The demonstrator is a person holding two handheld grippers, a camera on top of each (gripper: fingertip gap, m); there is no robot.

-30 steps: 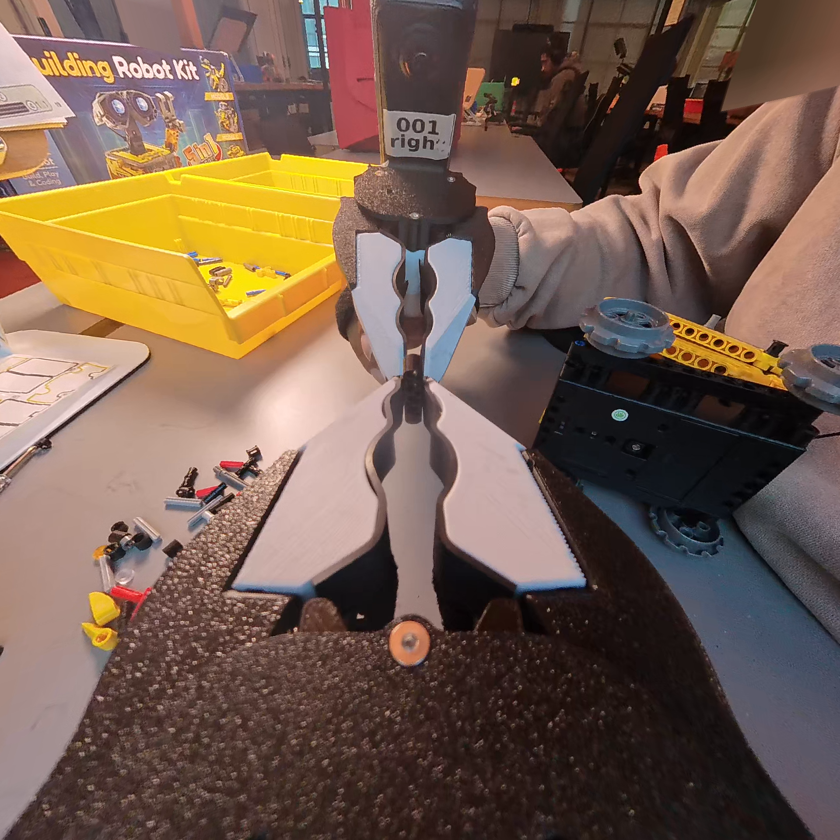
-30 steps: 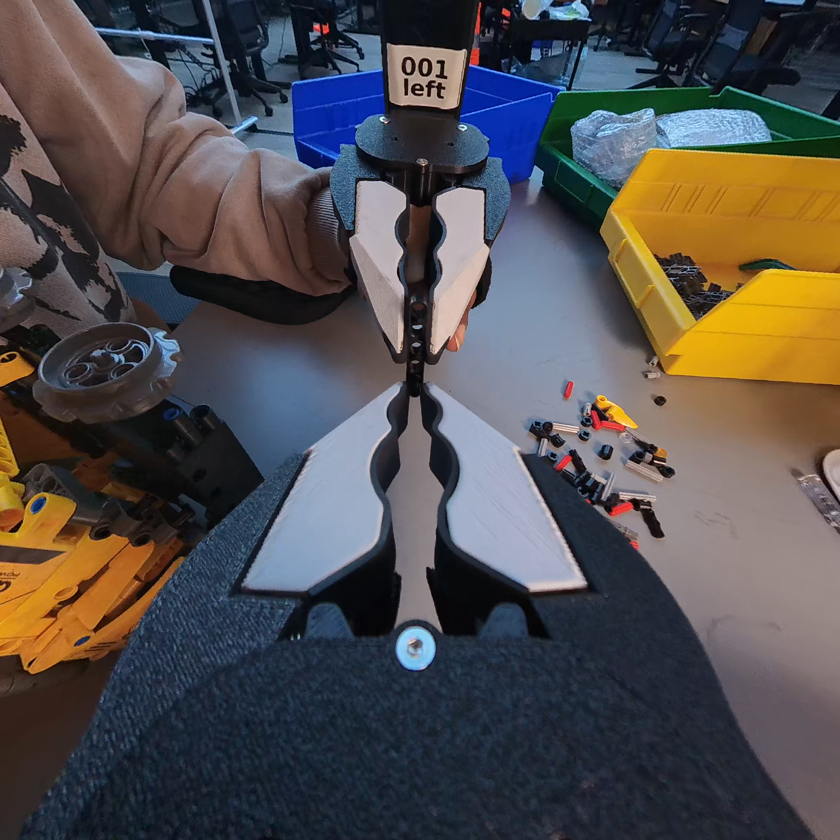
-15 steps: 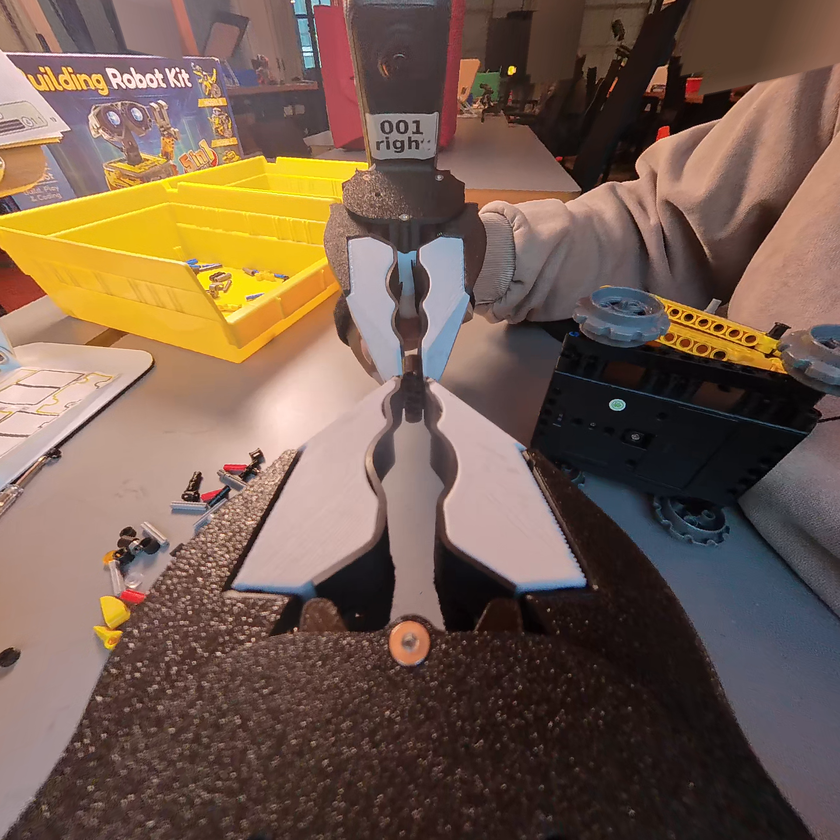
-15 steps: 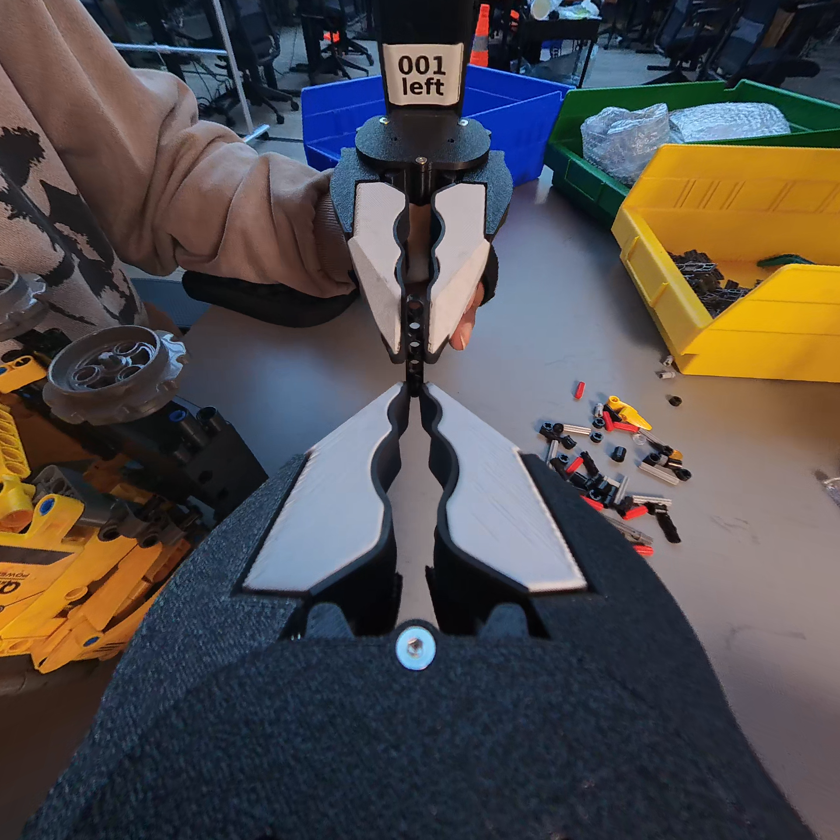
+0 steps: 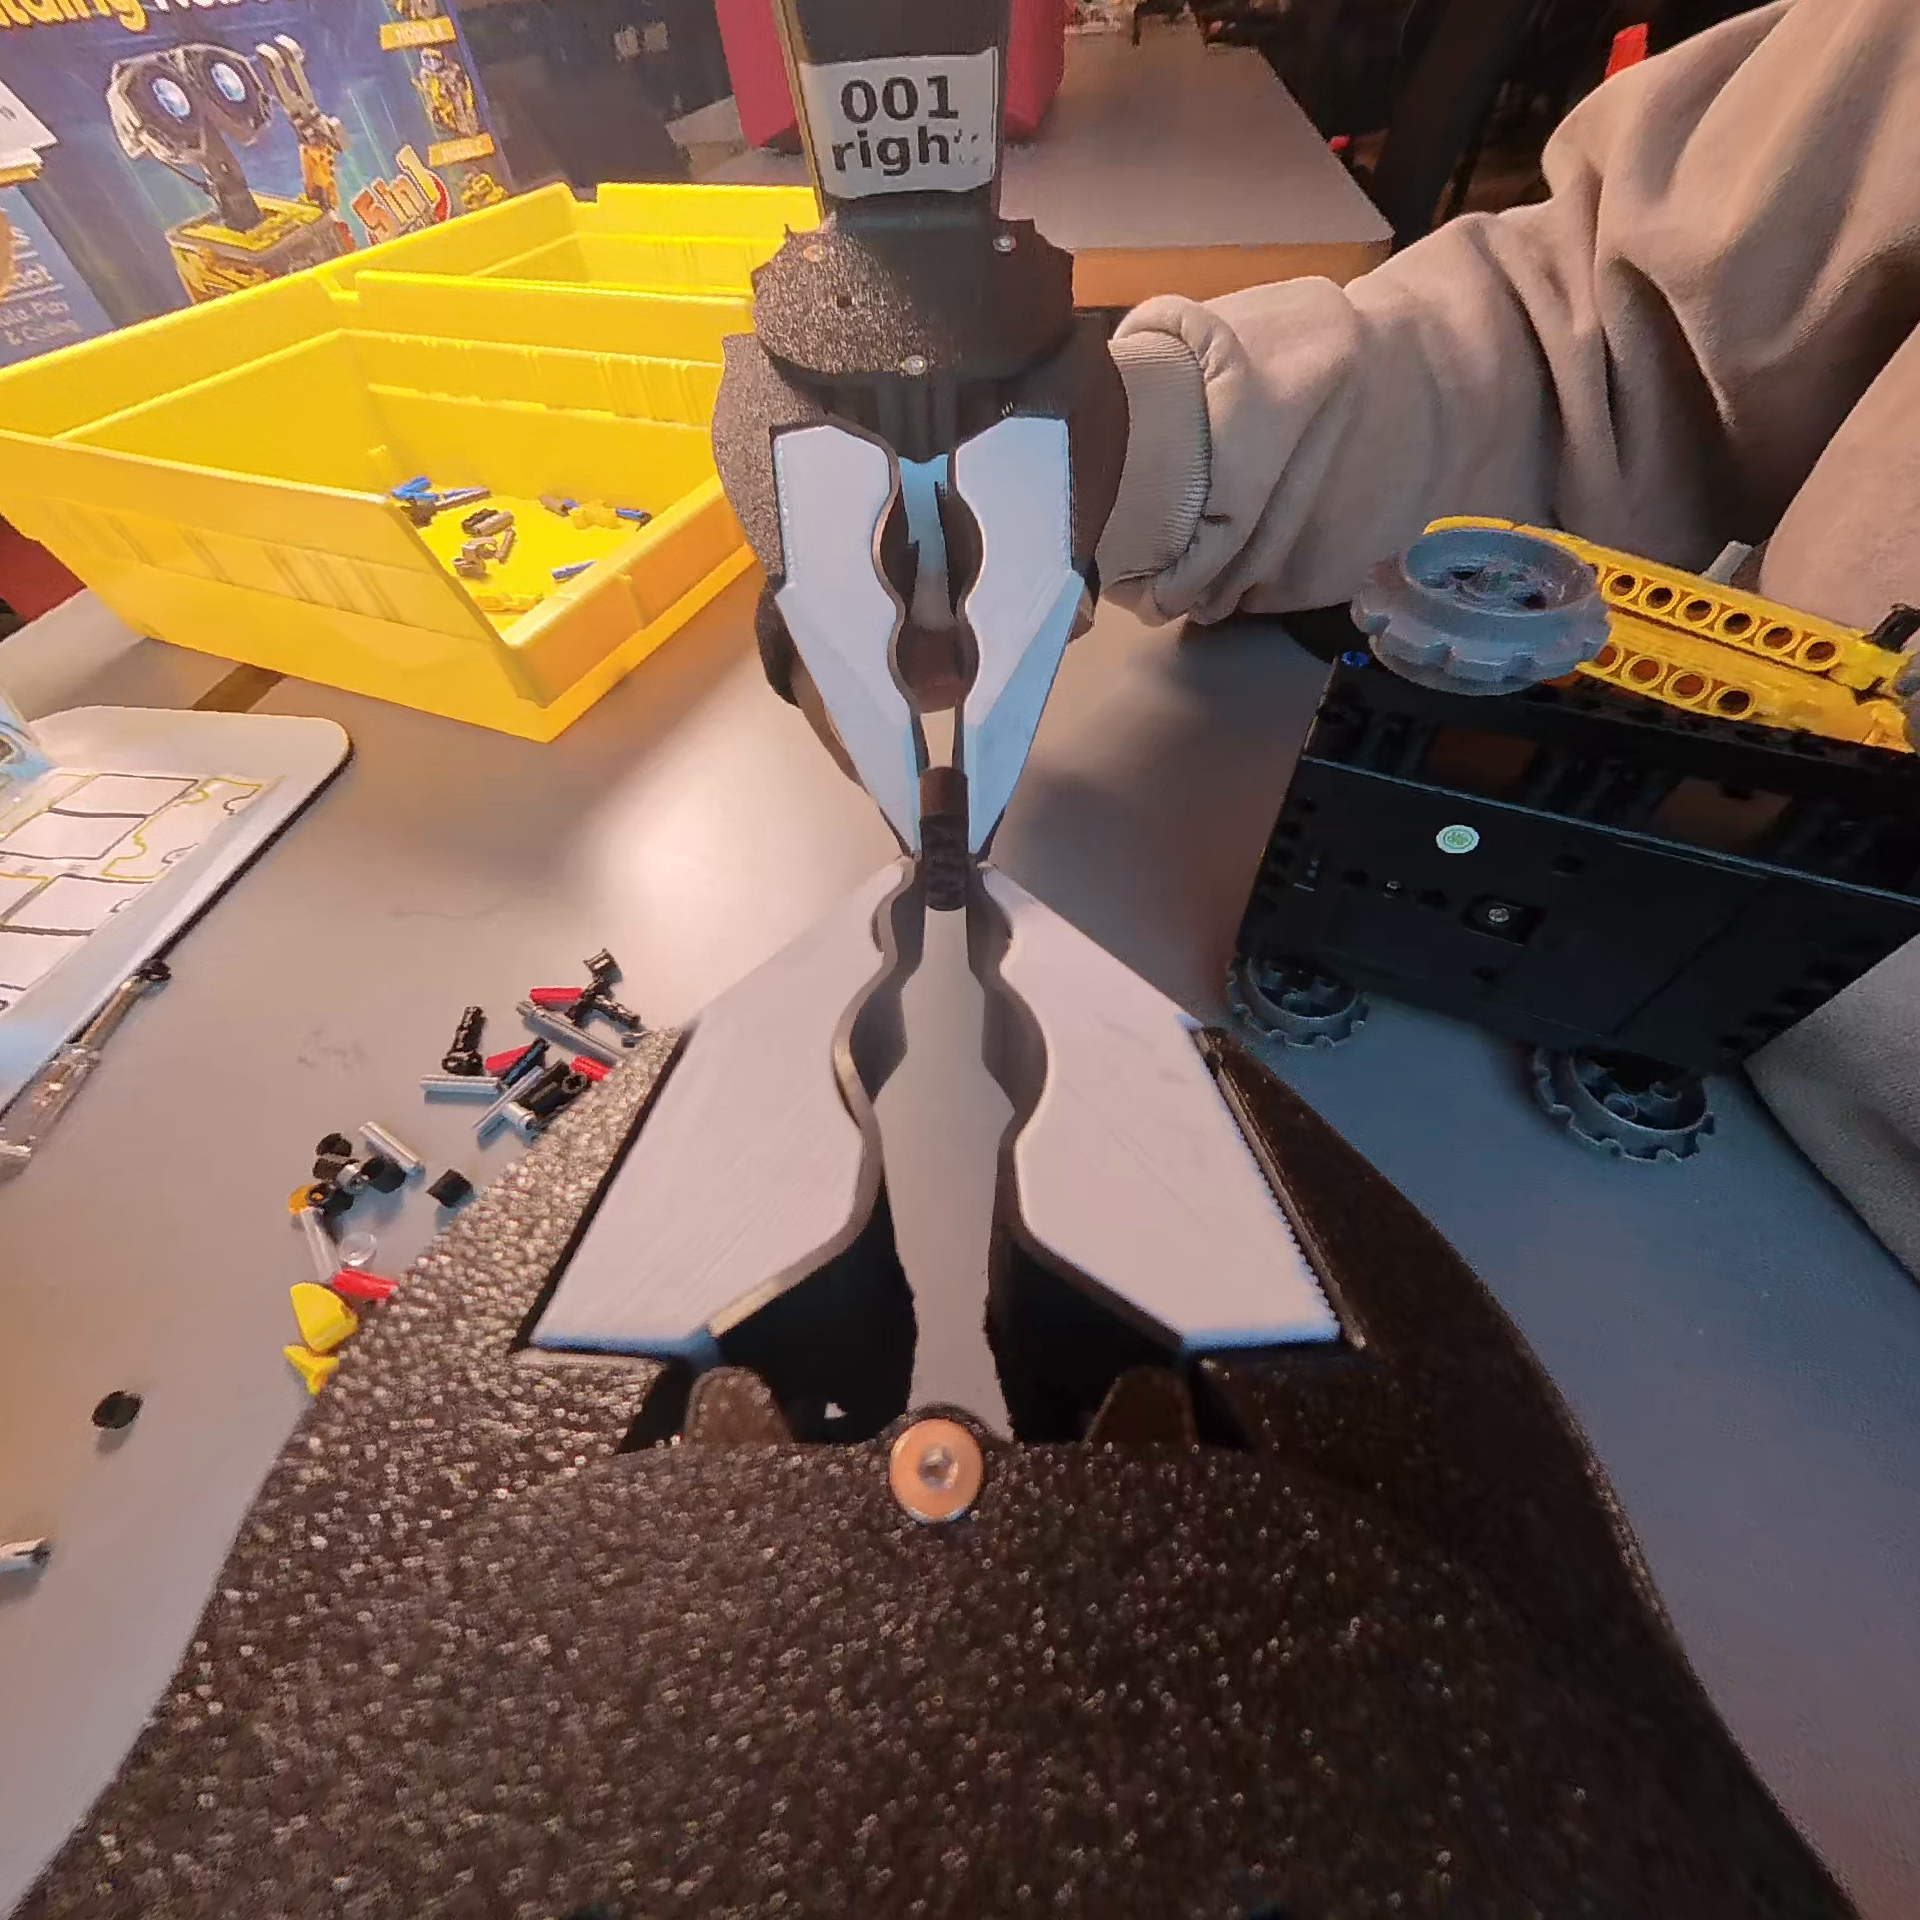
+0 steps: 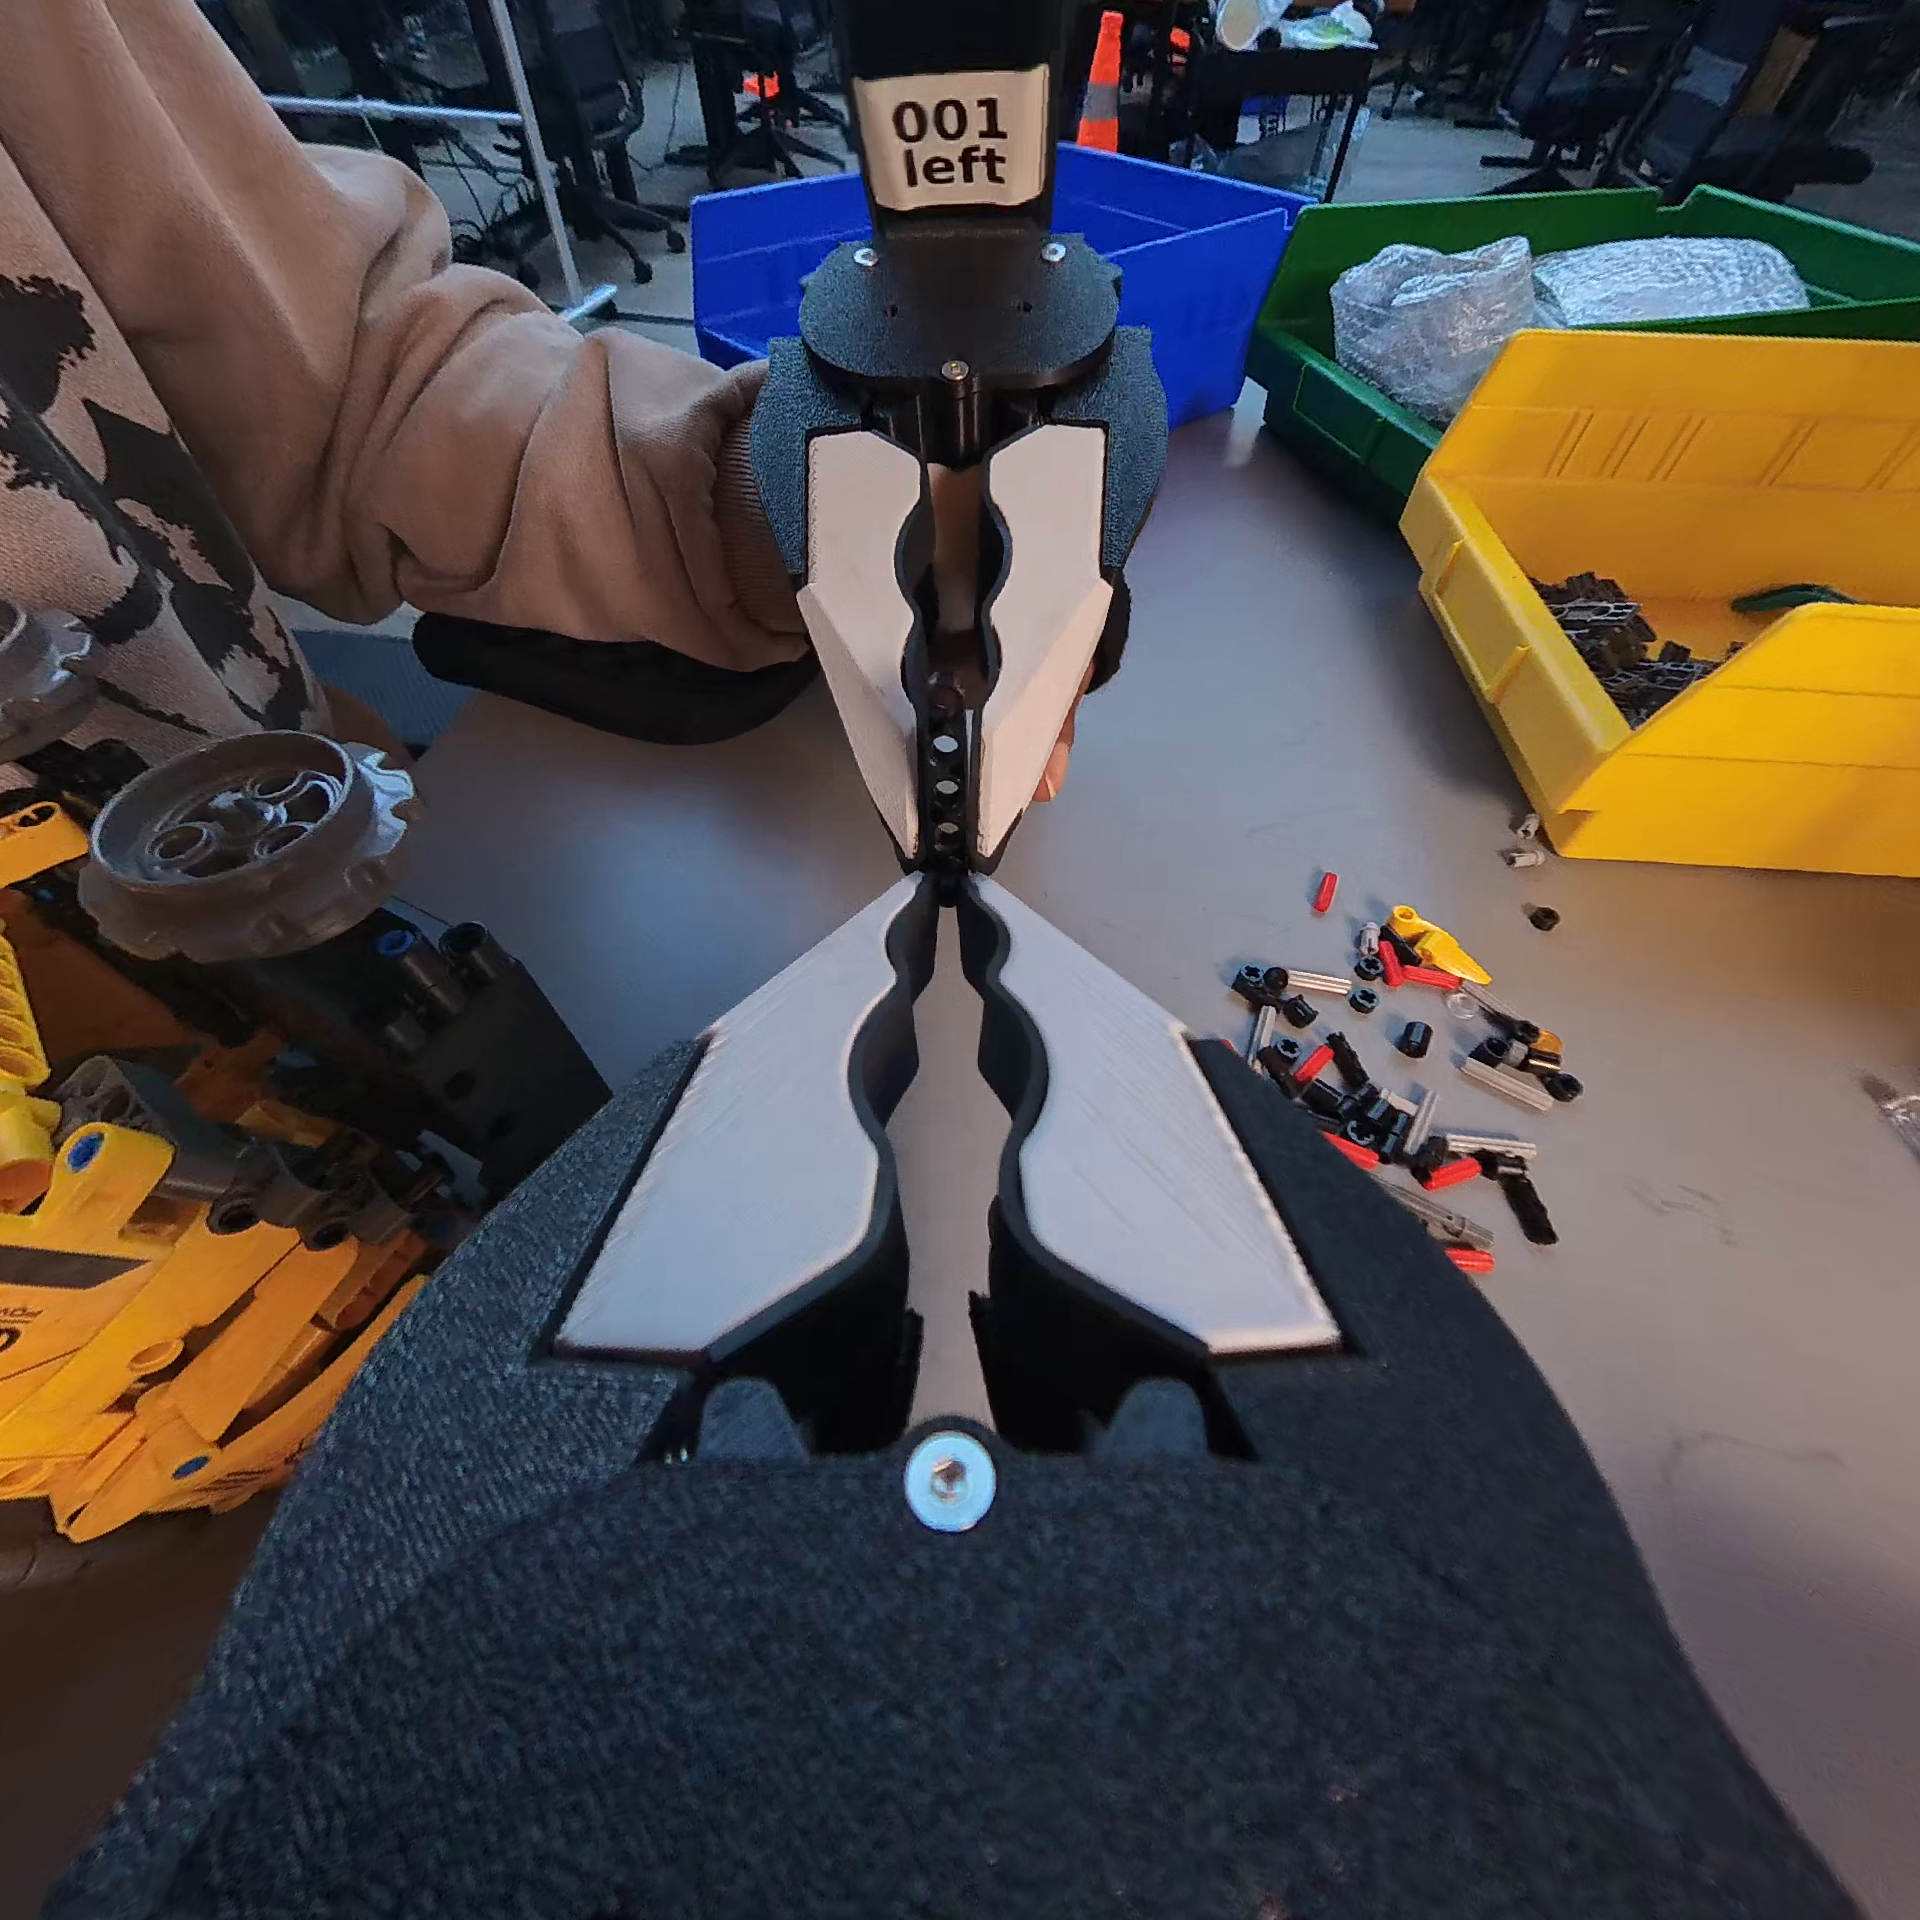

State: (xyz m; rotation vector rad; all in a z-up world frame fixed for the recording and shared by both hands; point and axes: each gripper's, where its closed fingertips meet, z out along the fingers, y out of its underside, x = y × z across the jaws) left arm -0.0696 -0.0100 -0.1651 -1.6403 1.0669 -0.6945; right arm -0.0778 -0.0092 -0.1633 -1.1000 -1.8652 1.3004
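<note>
Grey table (image 6: pixel 1299 644), left gripper (image 5: pixel 943 883) clamped on black holed beam (image 6: pixel 945 769), right gripper (image 6: pixel 948 883) pinching its end.

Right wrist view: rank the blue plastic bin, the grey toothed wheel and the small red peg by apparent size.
1. Blue plastic bin, though farthest away.
2. Grey toothed wheel, nearer the camera, so the gap is unsure.
3. Small red peg, clearly smallest.

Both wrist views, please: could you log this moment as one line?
left tongs: shut on black holed beam | right tongs: shut on beam's other end | loose pins: on table
</note>
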